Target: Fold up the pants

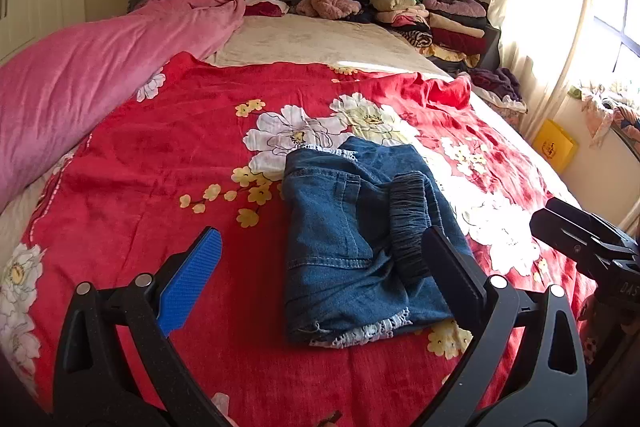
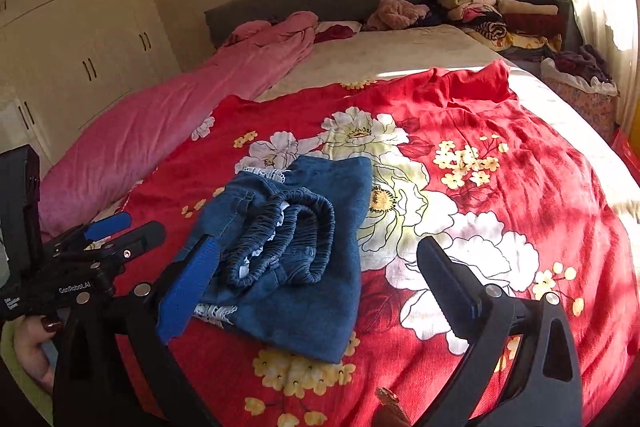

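While folded denim pants [image 1: 360, 247] lie mid-blanket, the left gripper [image 1: 320, 275] gapes empty.
From the right wrist, the right gripper [image 2: 320, 291] spreads wide above their frayed hem [image 2: 214, 311]; bare floral blanket [image 2: 520, 187] extends rightward.

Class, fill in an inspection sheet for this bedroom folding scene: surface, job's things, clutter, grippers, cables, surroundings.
Surface: red floral blanket covering the bed.
Job's things: denim pants folded into a compact bundle, elastic waistband on top.
Clutter: pink duvet; stacked clothes by the headboard.
Grippers: left hand-held gripper open, empty; right hand-held gripper open, empty.
Cables: nothing seen.
Surroundings: wardrobe; curtained window.
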Tool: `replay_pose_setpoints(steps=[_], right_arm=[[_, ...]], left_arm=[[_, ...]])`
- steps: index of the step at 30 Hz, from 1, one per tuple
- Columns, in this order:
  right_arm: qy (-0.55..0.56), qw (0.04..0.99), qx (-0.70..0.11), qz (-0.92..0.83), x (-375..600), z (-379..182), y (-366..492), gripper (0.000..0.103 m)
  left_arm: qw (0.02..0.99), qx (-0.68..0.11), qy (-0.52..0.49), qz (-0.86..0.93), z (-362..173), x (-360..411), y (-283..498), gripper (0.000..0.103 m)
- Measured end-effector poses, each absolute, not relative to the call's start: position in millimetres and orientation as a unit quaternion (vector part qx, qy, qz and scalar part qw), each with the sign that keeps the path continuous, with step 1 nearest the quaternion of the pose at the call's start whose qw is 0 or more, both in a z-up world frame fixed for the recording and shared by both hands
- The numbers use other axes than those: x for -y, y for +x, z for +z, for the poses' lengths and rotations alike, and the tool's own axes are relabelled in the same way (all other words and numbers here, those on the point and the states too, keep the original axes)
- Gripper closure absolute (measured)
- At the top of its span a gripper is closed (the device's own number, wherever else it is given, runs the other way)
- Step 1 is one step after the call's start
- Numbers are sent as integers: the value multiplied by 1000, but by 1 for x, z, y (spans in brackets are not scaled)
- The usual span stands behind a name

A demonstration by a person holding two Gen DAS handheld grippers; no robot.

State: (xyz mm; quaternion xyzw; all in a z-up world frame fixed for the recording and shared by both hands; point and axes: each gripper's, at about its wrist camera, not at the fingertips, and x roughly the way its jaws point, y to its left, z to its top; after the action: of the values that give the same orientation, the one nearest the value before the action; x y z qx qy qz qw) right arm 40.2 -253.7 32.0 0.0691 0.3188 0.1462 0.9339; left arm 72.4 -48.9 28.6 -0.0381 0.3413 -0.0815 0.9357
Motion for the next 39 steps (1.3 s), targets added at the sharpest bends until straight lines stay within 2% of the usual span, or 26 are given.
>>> replay_pose_setpoints(steps=[18,33,39], right_arm=[[43,946,-290,136,252,46,-9,4],[37,926,-352,131,249,-5,-15,4],[42,927,-350,126,251,-5,-15,4]], left_arm=[[935,-343,-41,-82,27,40,30,9],[921,-383,-32,-70,-15,38,19,9],[919,-386,-33,-68,-18,38,19,9]])
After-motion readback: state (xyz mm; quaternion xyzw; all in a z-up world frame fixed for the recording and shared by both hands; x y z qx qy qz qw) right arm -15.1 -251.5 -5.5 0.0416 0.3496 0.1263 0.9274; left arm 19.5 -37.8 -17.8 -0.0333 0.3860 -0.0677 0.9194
